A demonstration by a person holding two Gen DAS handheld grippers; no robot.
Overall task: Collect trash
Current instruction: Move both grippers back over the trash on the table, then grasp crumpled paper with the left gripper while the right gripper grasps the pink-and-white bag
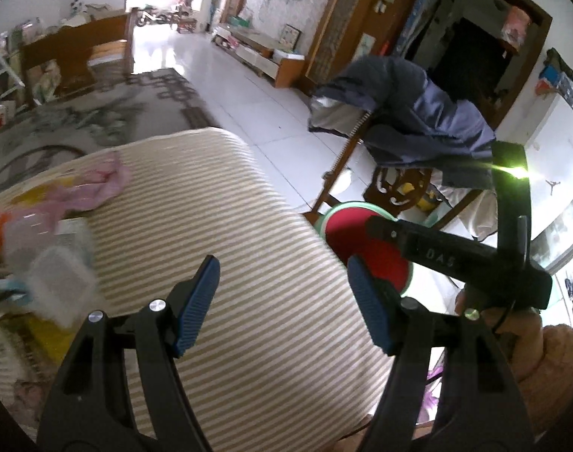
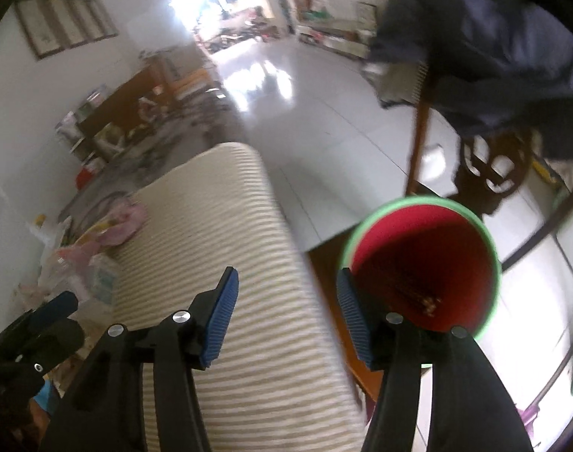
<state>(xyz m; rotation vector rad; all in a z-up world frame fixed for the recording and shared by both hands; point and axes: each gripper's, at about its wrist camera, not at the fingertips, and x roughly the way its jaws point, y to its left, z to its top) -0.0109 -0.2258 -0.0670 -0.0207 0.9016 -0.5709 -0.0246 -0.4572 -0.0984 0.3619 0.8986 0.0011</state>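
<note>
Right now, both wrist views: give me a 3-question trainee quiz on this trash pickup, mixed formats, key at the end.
1. True or false: the right gripper is clamped on a piece of trash.
2. Multiple choice: the red bin with the green rim stands A) on the striped table, B) on the floor beside the table, C) on the chair.
3. Short answer: where does the pile of wrappers and bags lie in the left wrist view?

Key
1. False: jaws apart, nothing between the pads.
2. B.
3. On the table's left part, left of the left gripper.
</note>
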